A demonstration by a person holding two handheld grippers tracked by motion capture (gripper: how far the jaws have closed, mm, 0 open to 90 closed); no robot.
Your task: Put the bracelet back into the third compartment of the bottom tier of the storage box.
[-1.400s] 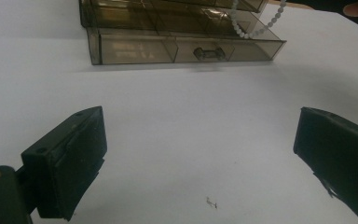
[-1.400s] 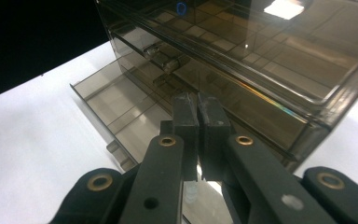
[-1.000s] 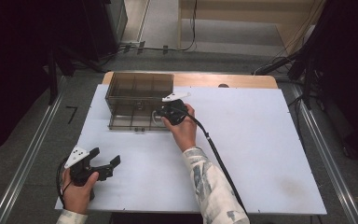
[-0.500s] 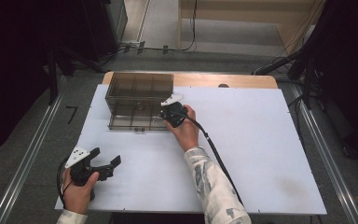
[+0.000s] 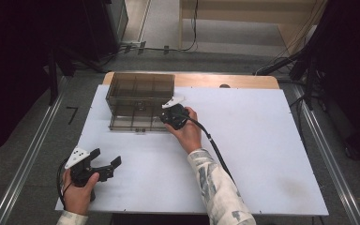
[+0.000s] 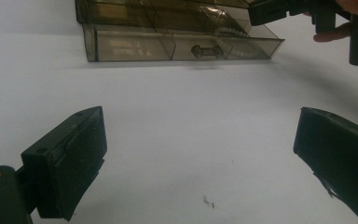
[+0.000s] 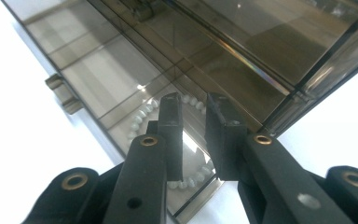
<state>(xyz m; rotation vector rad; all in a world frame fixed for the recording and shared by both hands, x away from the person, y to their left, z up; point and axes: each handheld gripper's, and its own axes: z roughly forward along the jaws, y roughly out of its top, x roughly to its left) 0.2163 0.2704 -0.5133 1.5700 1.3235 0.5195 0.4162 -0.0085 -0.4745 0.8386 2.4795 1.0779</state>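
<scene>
White bead string (image 7: pixel 142 116) lies under the right gripper (image 7: pixel 194 109) fingers (slightly apart, just opening) in drawer (image 7: pixel 93 84).

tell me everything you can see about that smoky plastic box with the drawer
The box is a low, see-through case of smoky brown plastic, divided into compartments, standing flat at the far left of the white table. Its bottom drawer is pulled out toward the person and has a small handle in front. A string of pale beads lies in the drawer's right end compartment, under the right gripper.
</scene>
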